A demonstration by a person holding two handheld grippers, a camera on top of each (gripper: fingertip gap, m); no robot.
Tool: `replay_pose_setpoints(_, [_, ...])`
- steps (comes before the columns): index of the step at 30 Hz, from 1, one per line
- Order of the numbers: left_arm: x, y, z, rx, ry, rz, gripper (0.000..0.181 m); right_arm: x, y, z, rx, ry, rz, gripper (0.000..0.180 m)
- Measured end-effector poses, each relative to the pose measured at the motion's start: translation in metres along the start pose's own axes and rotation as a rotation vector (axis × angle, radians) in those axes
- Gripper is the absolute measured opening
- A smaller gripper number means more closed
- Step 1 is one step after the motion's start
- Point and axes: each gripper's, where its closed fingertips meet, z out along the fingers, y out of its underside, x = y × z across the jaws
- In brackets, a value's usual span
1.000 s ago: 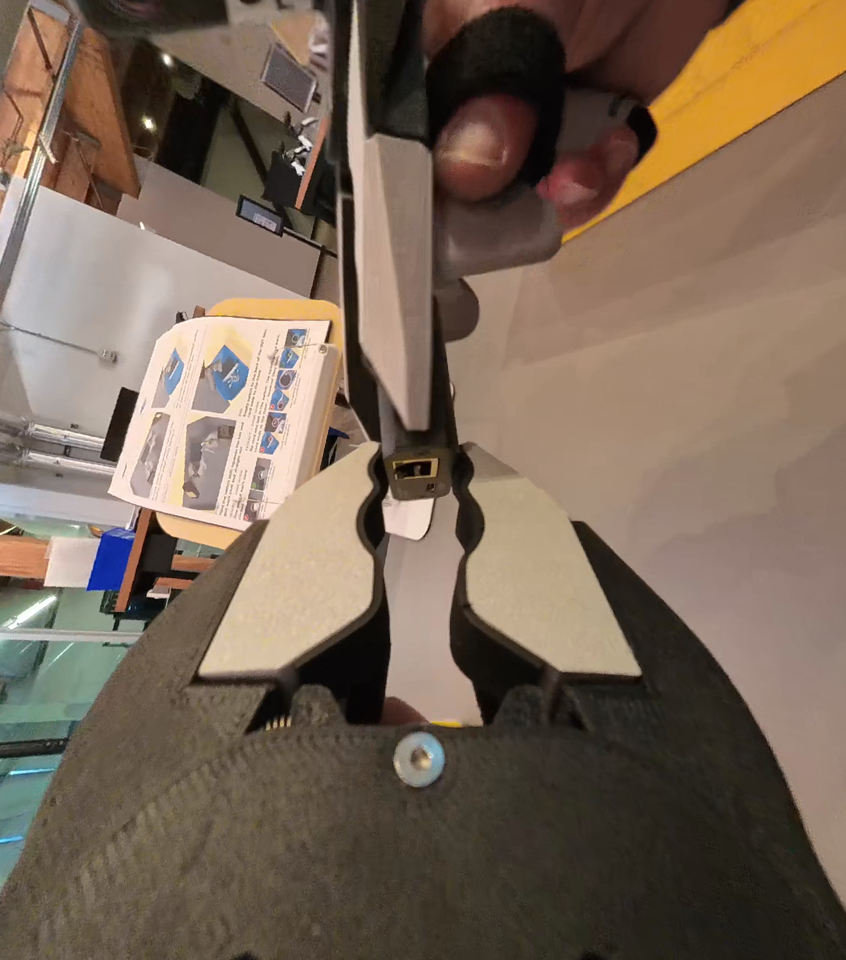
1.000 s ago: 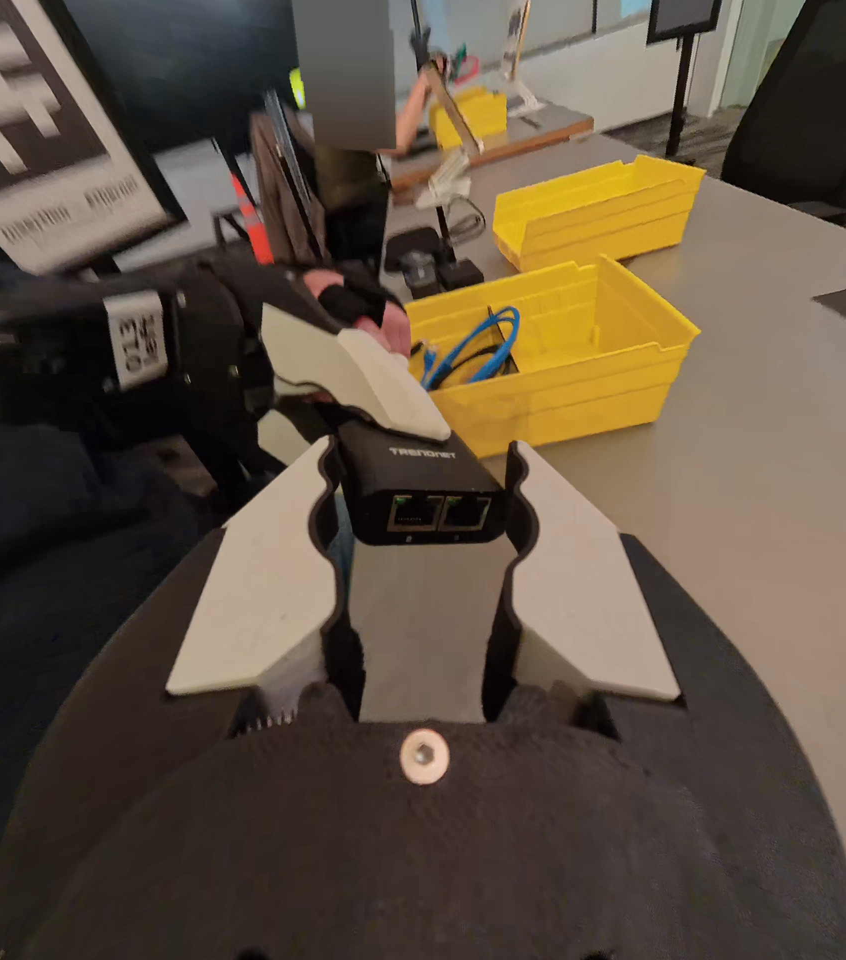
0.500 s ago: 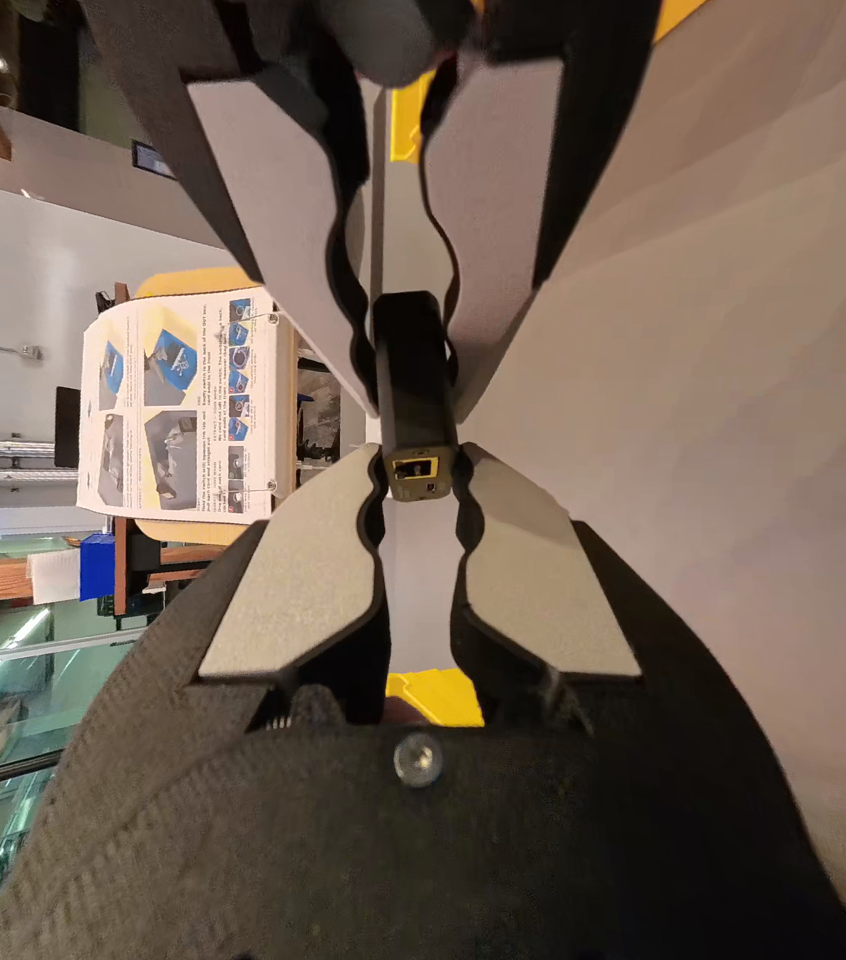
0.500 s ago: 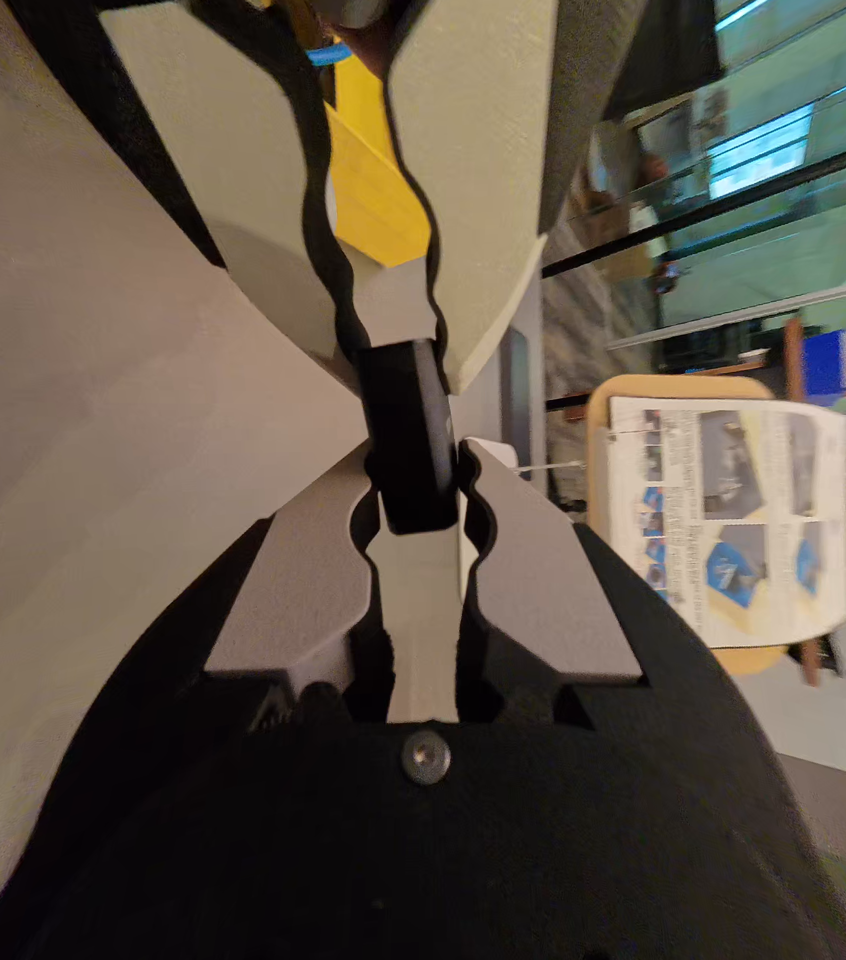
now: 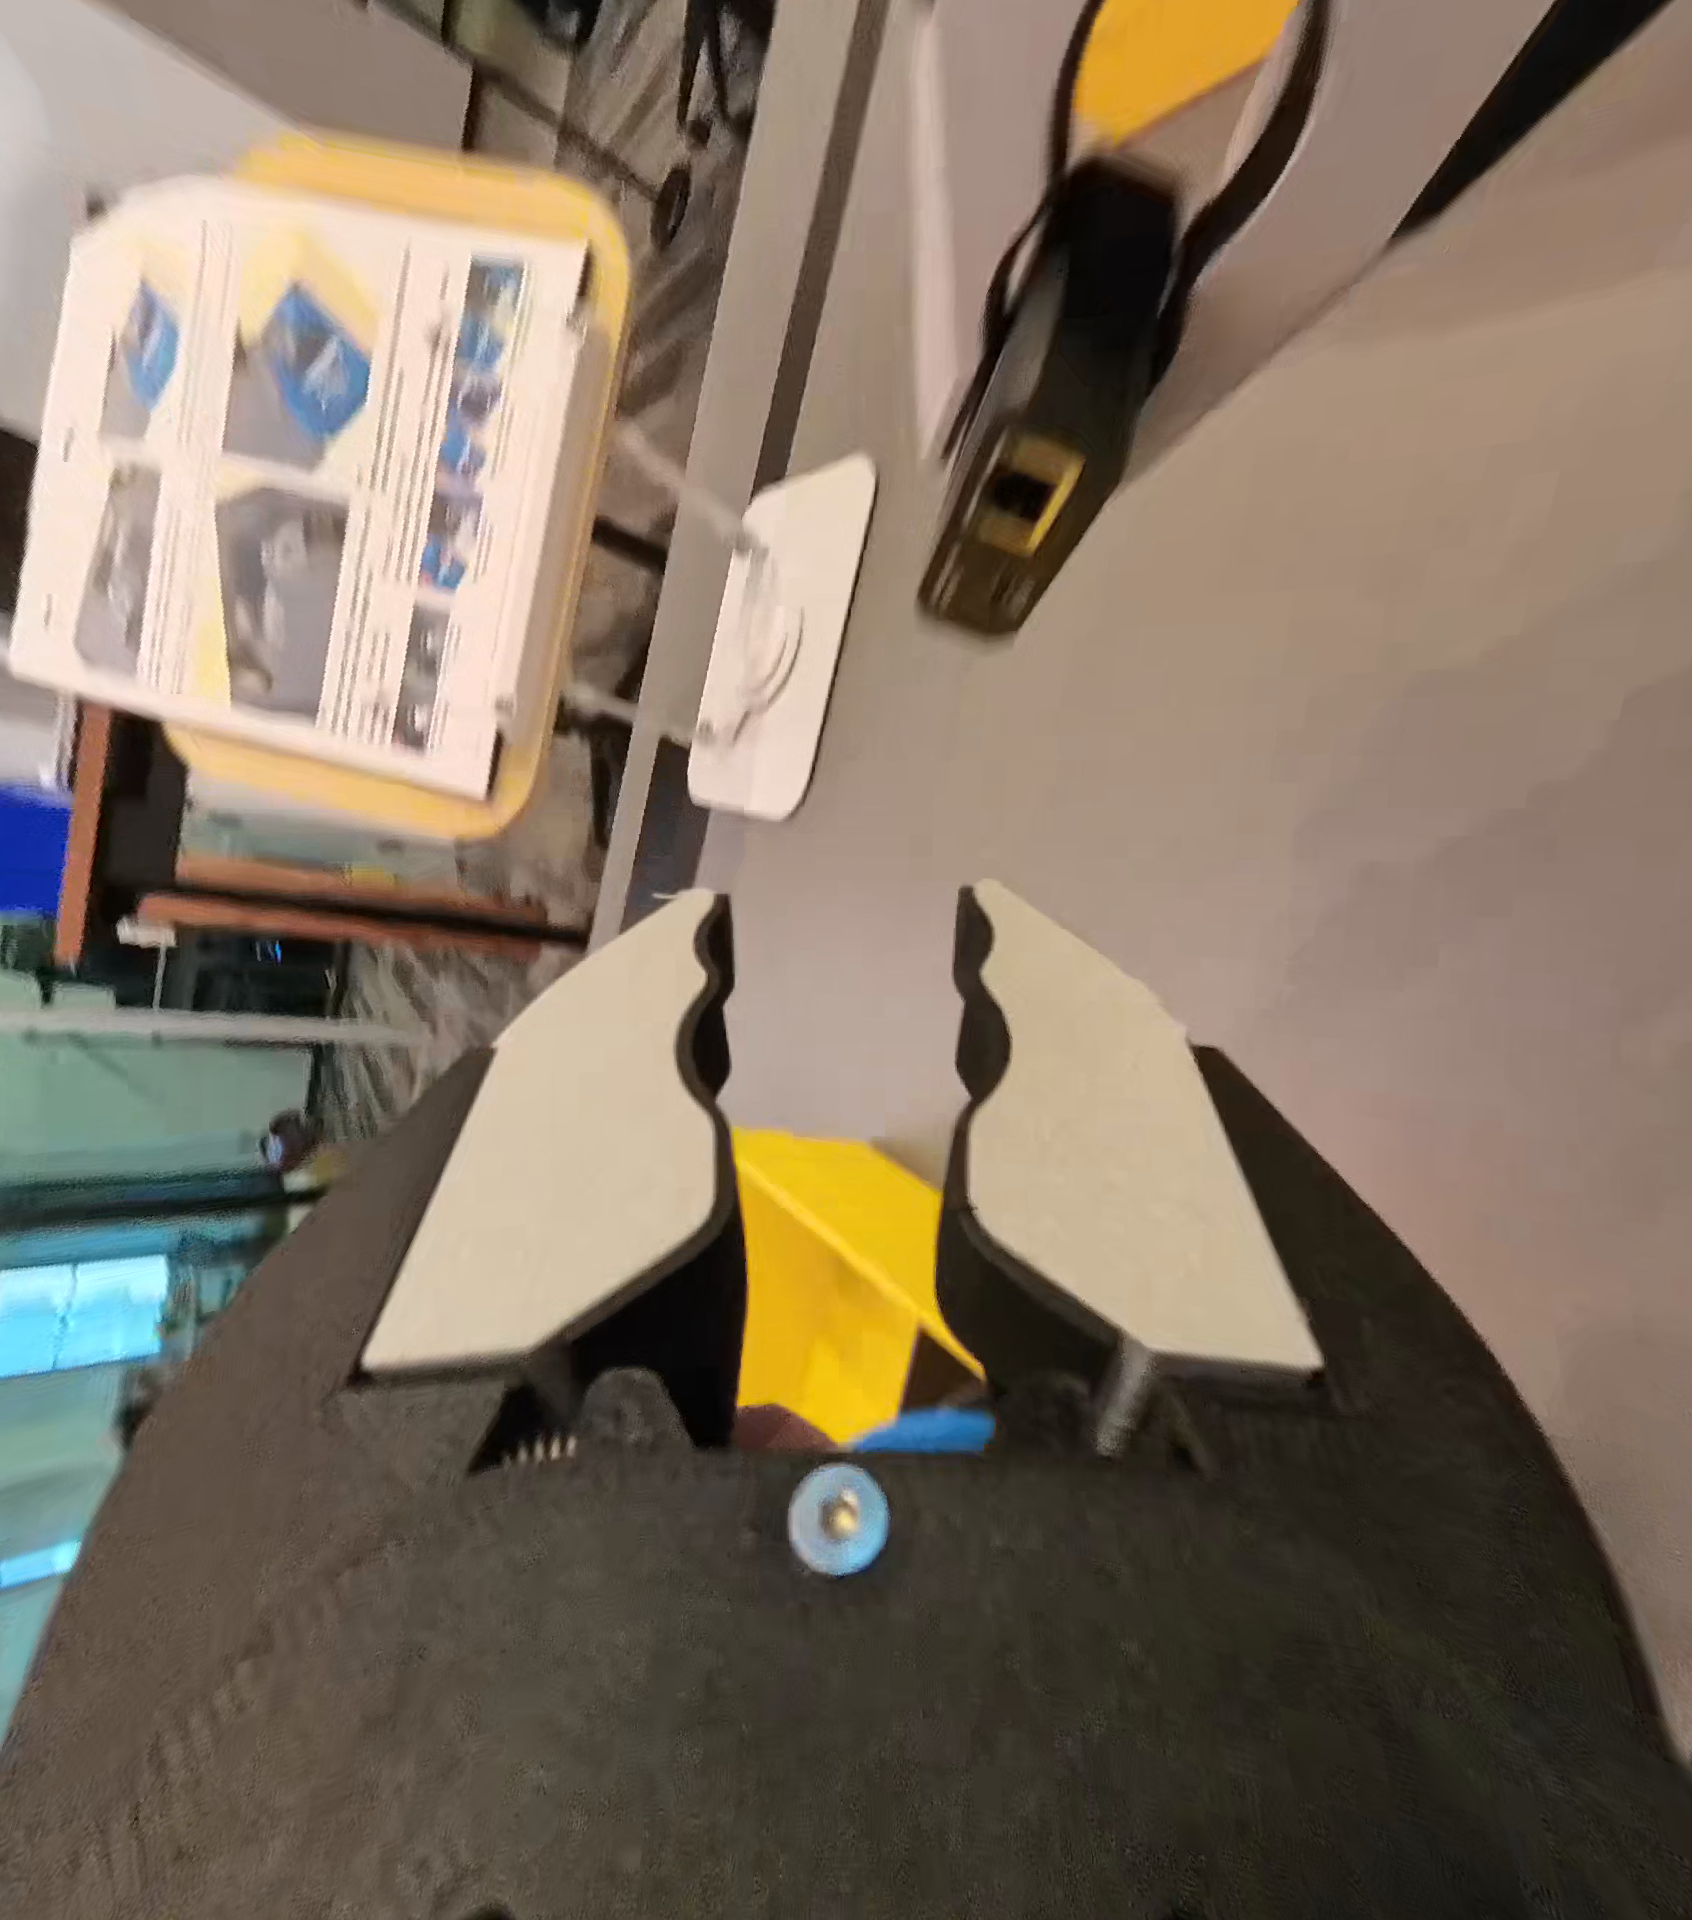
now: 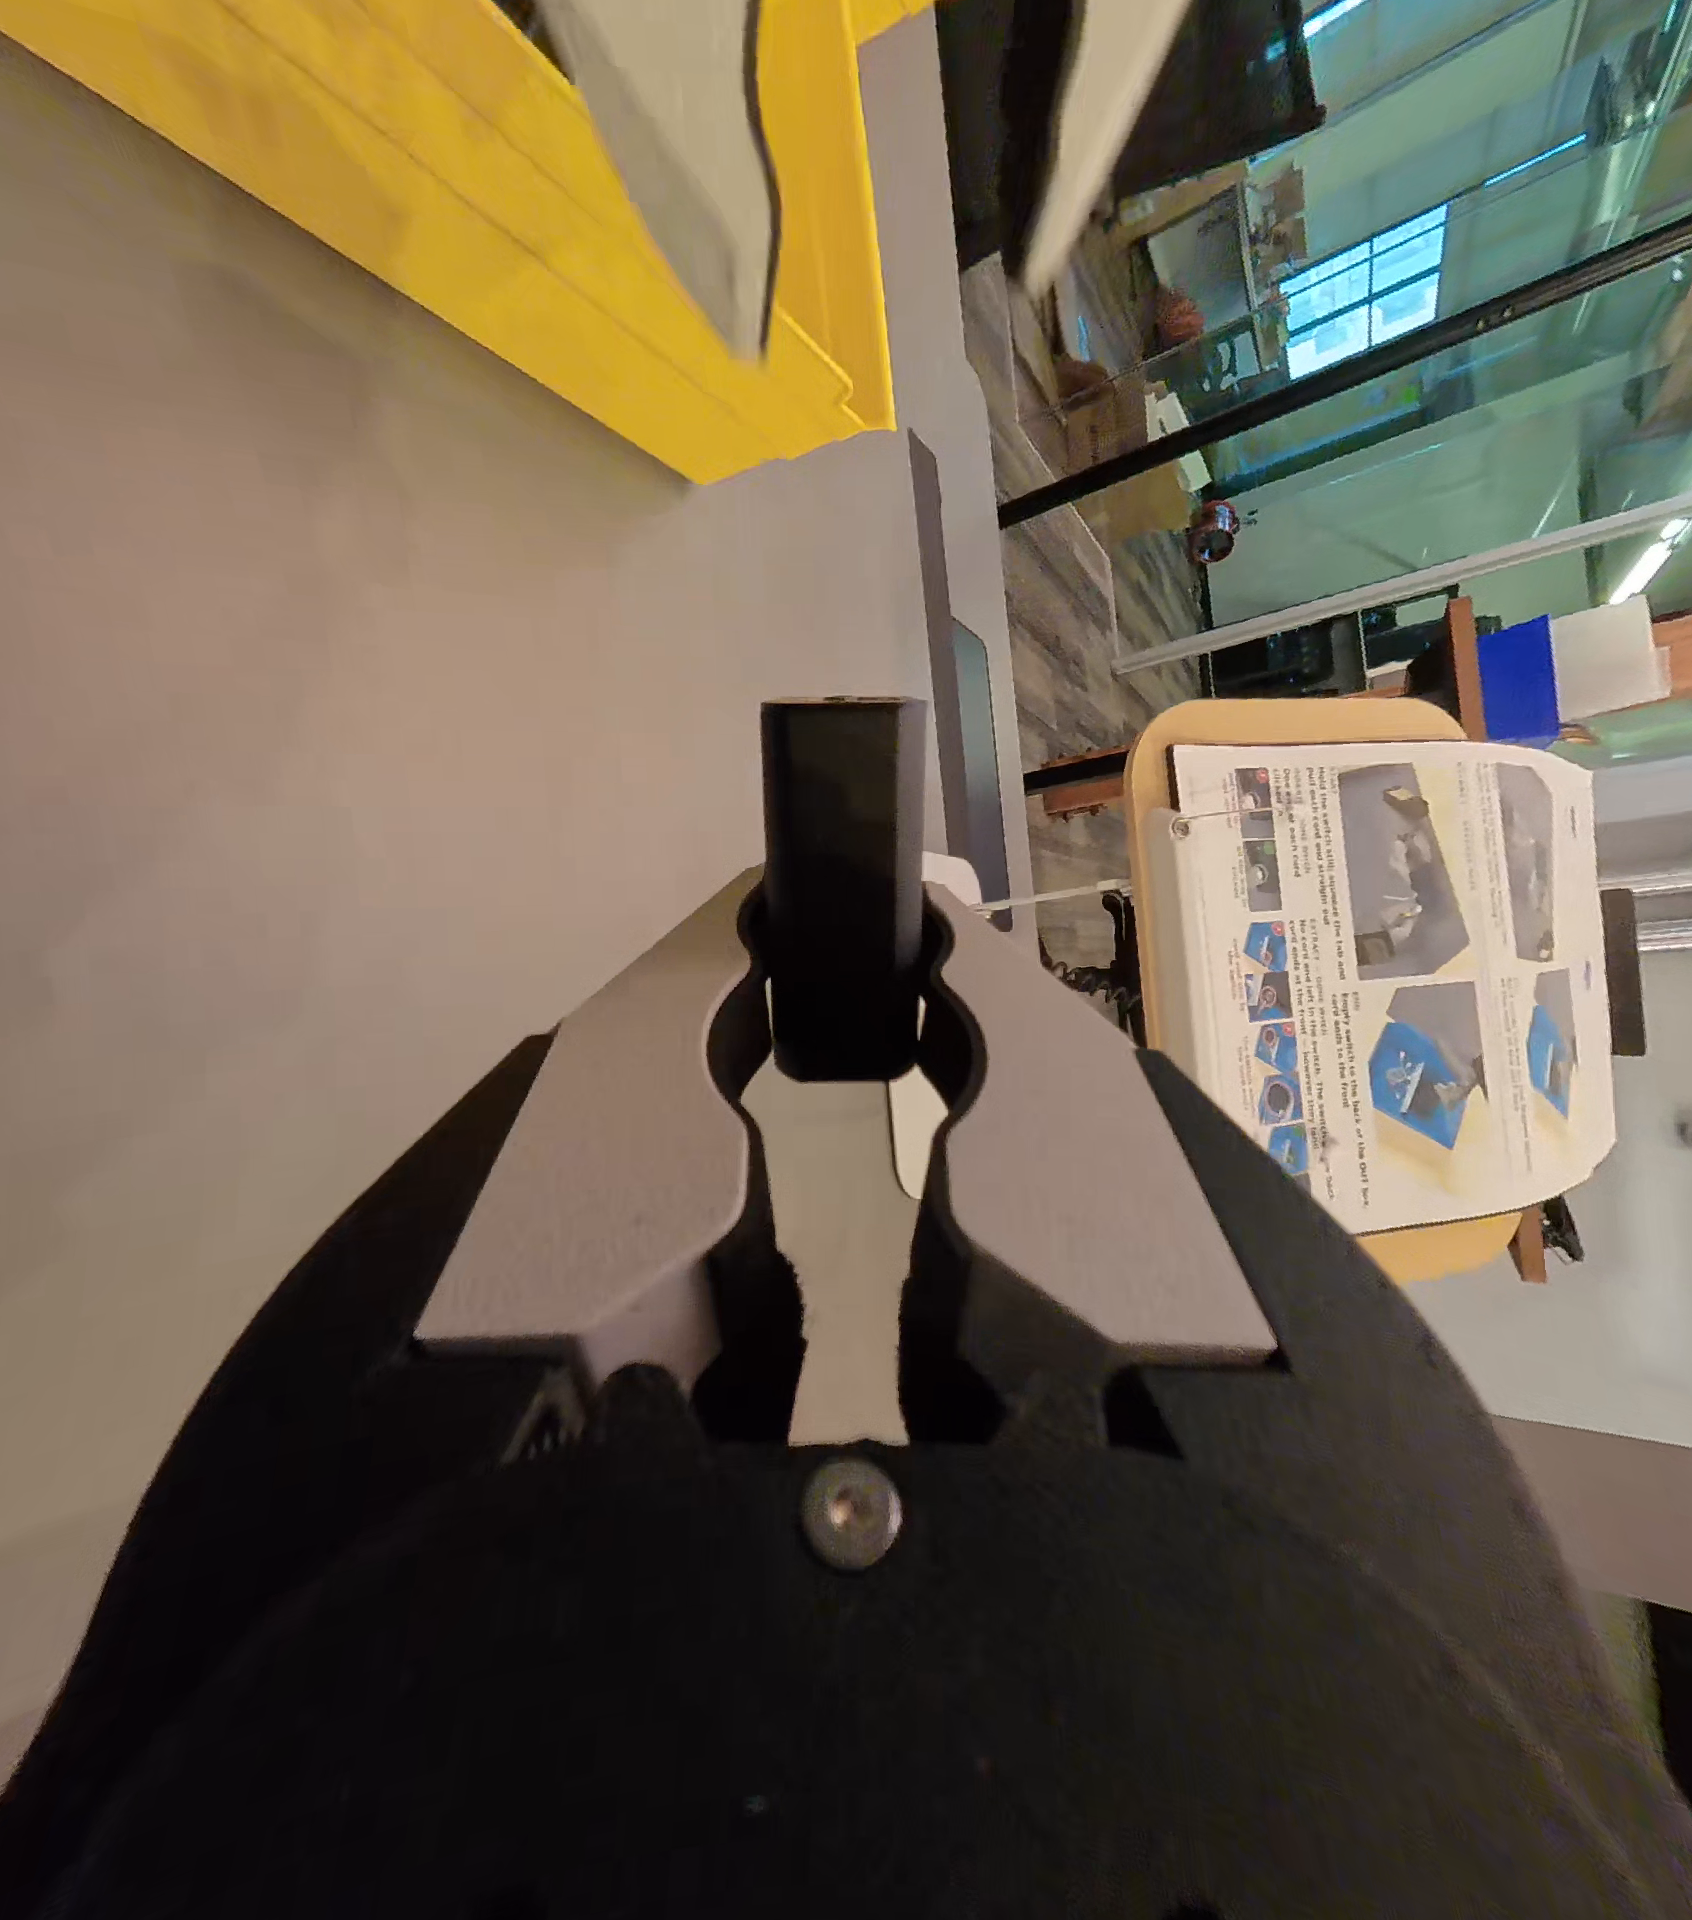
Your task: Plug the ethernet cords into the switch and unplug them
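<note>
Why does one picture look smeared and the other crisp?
Left wrist view: motion blur smears the switch and the poster board; the open left gripper stays fairly sharp. Right wrist view: crisp on the right gripper clamping the switch; only the top edge blurs.

Matt plastics, a smooth table, paper and glass.

The switch [image 6: 842, 883] is smooth black plastic with a soft sheen, its port [image 5: 1024, 497] rimmed in dull yellowish metal. The right gripper [image 6: 842, 925] and the left gripper [image 5: 842, 987] have pale grey fingers [image 5: 593, 1143] with a fine grainy matt face over black edges; their black bodies look rough and layered, each with a shiny metal screw [image 6: 850, 1512]. The table [image 6: 302, 675] is smooth matt grey. The bin [image 6: 468, 208] is glossy yellow plastic. The printed sheet [image 6: 1393, 987] is paper on a pale wooden board [image 6: 1148, 790]; the glass panels [image 6: 1548, 260] behind shine.
</note>
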Motion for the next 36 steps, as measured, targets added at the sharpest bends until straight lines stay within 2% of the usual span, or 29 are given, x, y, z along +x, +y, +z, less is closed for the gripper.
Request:
replay_pose_setpoints(6, [-0.008, 0.109, -0.047, -0.277, -0.006, -0.245, 0.042, -0.001, 0.007, 0.0, -0.008, 0.009, 0.005, 0.022])
replay_pose_setpoints(10, [0.017, 0.193, -0.081, -0.56, 0.067, -0.352, 0.043, -0.006, 0.007, 0.003, -0.007, -0.002, 0.01, 0.022])
replay_pose_setpoints(13, [0.037, 0.244, -0.103, -0.756, 0.123, -0.552, 0.042, -0.01, 0.007, 0.005, -0.01, -0.014, 0.011, 0.022])
replay_pose_setpoints(17, [0.064, 0.265, -0.108, -0.801, 0.193, -0.829, 0.04, -0.012, 0.005, 0.005, -0.011, -0.022, 0.019, 0.022])
replay_pose_setpoints(19, [0.081, 0.271, -0.106, -0.828, 0.24, -0.922, 0.038, -0.013, 0.005, 0.005, -0.008, -0.027, 0.028, 0.022])
replay_pose_setpoints(24, [0.093, 0.287, -0.097, -0.852, 0.225, -1.084, 0.039, -0.017, 0.005, 0.006, -0.002, -0.043, 0.038, 0.022])
replay_pose_setpoints(29, [0.1, 0.297, -0.096, -0.867, 0.219, -1.173, 0.041, -0.017, 0.004, 0.005, 0.01, -0.043, 0.049, 0.022])
replay_pose_setpoints(31, [0.095, 0.295, -0.09, -0.814, 0.205, -1.201, 0.029, -0.017, 0.004, 0.005, 0.018, -0.045, 0.056, 0.022])
replay_pose_setpoints(36, [0.089, 0.295, -0.085, -0.738, 0.191, -1.216, 0.015, -0.017, 0.004, 0.004, 0.026, -0.043, 0.062, 0.022])
